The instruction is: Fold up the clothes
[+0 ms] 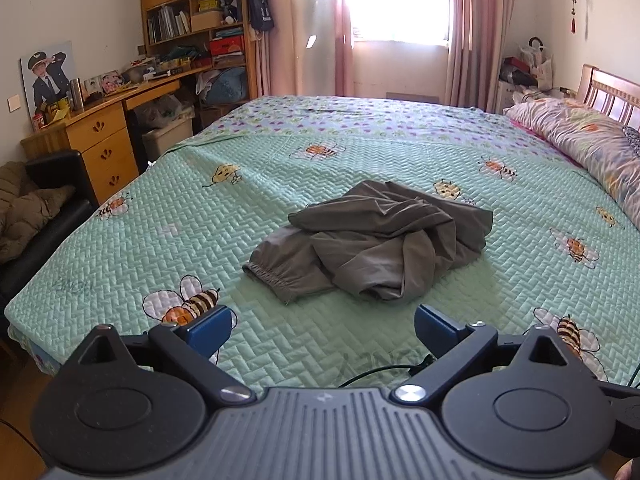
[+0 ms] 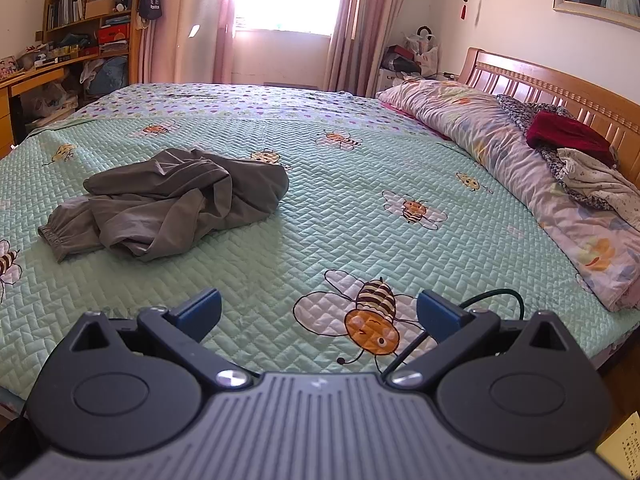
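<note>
A crumpled grey garment [image 1: 372, 240] lies in a heap on the green bee-patterned bedspread [image 1: 280, 184]; an elastic cuff [image 1: 264, 272] sticks out toward the near left. My left gripper [image 1: 324, 322] hovers over the bed's near edge, just short of the heap, open with nothing between its blue pads. In the right wrist view the same garment [image 2: 172, 204] lies ahead and to the left. My right gripper [image 2: 318, 310] stands open and empty above a large bee print, well to the right of the garment.
A folded floral quilt [image 2: 520, 152] with more clothes [image 2: 572, 148] runs along the wooden headboard [image 2: 560, 88] on the right. A wooden desk [image 1: 100, 136] and shelves stand left of the bed, with a black chair [image 1: 44, 216]. A thin cable [image 2: 496, 294] trails by my right finger.
</note>
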